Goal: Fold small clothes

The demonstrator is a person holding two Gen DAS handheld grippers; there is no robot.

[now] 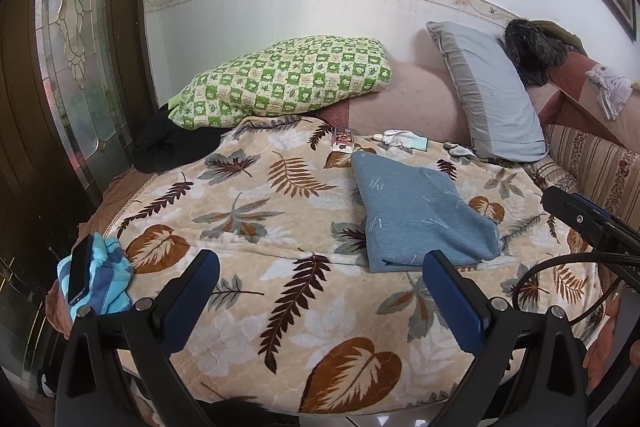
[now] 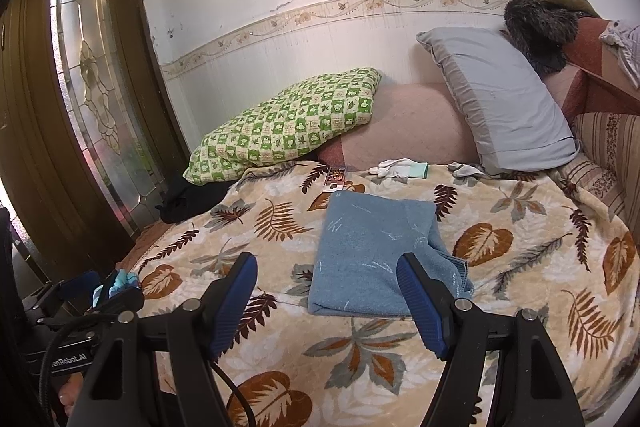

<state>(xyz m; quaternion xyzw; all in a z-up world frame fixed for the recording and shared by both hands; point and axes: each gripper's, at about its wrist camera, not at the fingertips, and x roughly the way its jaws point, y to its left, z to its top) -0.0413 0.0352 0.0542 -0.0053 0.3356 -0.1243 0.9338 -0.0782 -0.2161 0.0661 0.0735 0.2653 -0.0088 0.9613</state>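
A blue knitted garment [image 1: 420, 211] lies folded into a flat rectangle on the leaf-patterned blanket [image 1: 280, 211], also seen as the garment [image 2: 368, 251] in the right wrist view. My left gripper [image 1: 320, 271] hovers open over the blanket, just short of the garment's near left edge, nothing between its blue pads. My right gripper [image 2: 326, 279] is open too, its right finger [image 2: 420, 299] in front of the garment's near edge, holding nothing. The right gripper's body [image 1: 580, 219] shows at the right edge of the left wrist view.
A green checked pillow [image 1: 284, 79] and a grey pillow [image 1: 484, 87] lean at the wall. White gloves [image 1: 394, 138] and a small box [image 1: 342, 139] lie behind the garment. A phone on striped blue cloth [image 1: 94, 273] sits at the bed's left edge, beside a glass door [image 1: 72, 39].
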